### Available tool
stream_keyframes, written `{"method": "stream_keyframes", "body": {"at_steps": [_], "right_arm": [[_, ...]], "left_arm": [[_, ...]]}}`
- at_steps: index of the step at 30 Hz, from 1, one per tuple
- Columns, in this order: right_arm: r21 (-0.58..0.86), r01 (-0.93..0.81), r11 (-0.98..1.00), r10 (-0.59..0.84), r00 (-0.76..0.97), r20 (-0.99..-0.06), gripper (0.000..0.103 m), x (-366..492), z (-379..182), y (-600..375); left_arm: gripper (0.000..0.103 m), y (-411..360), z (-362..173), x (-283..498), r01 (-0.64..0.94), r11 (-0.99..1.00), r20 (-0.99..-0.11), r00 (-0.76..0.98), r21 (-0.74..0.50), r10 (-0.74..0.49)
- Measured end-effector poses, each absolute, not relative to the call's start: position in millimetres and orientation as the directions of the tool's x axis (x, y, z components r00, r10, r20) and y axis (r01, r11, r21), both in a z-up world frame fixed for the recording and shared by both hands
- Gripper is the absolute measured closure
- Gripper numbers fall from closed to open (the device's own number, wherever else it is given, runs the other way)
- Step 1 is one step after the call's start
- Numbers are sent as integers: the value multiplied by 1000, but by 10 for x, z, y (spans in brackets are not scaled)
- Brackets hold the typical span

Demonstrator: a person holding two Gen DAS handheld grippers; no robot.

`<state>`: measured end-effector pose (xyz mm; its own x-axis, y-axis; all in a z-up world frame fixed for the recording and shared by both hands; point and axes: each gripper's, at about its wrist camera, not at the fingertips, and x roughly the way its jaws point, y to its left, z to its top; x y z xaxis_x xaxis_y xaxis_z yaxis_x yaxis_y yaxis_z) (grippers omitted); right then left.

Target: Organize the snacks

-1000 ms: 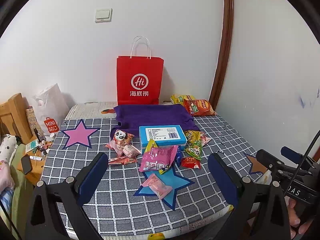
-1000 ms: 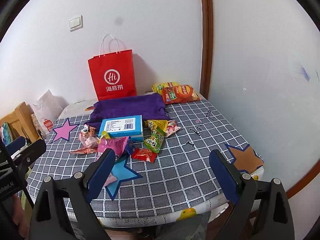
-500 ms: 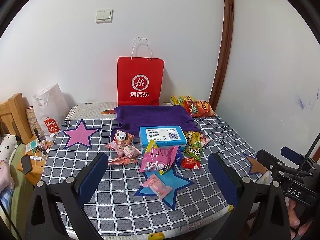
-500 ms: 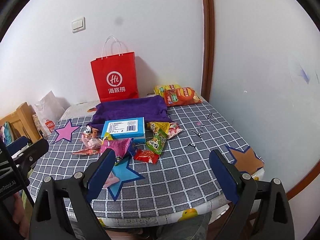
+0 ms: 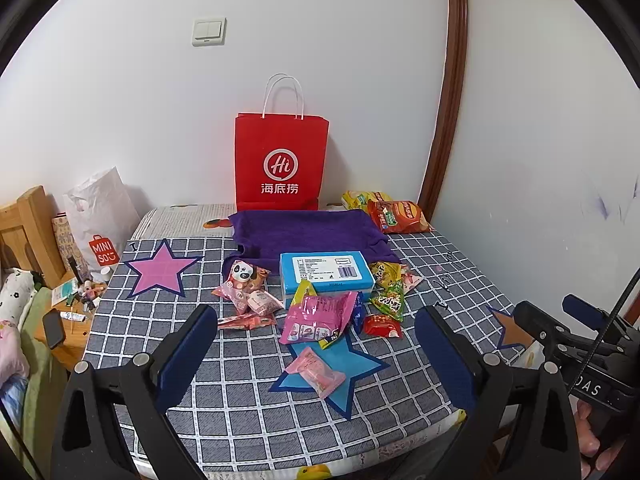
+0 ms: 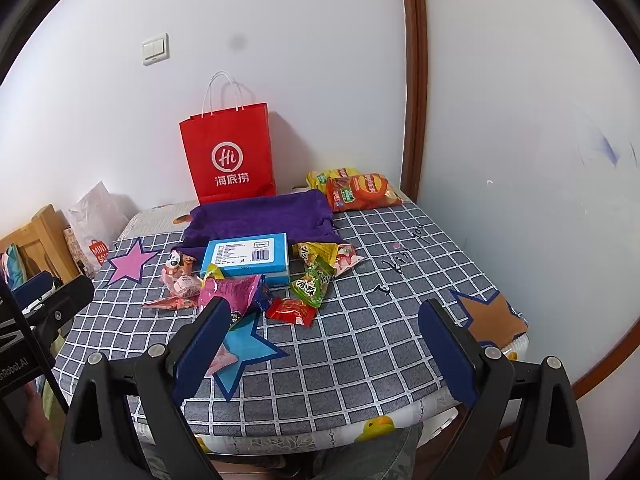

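Several snack packets lie in a heap mid-table around a blue box [image 5: 326, 270] [image 6: 248, 258]: a large pink bag [image 5: 318, 316] [image 6: 230, 290], a green packet [image 5: 388, 300] [image 6: 312, 284], a small red packet [image 5: 382, 326] [image 6: 292, 311], a panda packet [image 5: 244, 274]. A pink candy pack [image 5: 318, 372] lies on the blue star [image 5: 352, 364]. My left gripper [image 5: 316, 364] is open and empty, held above the table's near edge. My right gripper [image 6: 324, 356] is open and empty, also near the front edge.
A red paper bag [image 5: 280, 164] [image 6: 228, 152] stands at the back wall behind a purple cloth [image 5: 308, 232]. Chip bags [image 5: 400, 216] [image 6: 360, 190] lie at the back right. Pink star [image 5: 160, 270] at left, orange star [image 6: 486, 318] at right. A cluttered wooden stand [image 5: 60, 320] is left of the table.
Both grippers stay open and empty; the views have shifted only slightly. Nothing on the table has moved.
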<state>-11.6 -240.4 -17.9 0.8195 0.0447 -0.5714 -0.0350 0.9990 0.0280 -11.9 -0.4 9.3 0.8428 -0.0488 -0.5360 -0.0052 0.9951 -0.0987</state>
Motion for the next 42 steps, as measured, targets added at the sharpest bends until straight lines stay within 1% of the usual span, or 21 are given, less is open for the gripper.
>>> {"method": "stream_keyframes", "body": {"at_steps": [24, 38, 42], "right_arm": [[40, -36, 999, 53, 832, -553, 9, -183, -155, -2419], [41, -38, 998, 55, 829, -557, 9, -175, -177, -2387], [69, -46, 997, 77, 818, -570, 9, -121, -209, -2395]], "left_arm": [[5, -17, 88, -136, -4, 995, -538, 841, -102, -52], [5, -32, 75, -121, -4, 995, -538, 841, -100, -51], [5, -30, 63, -91, 3, 995, -535, 843, -102, -57]]}}
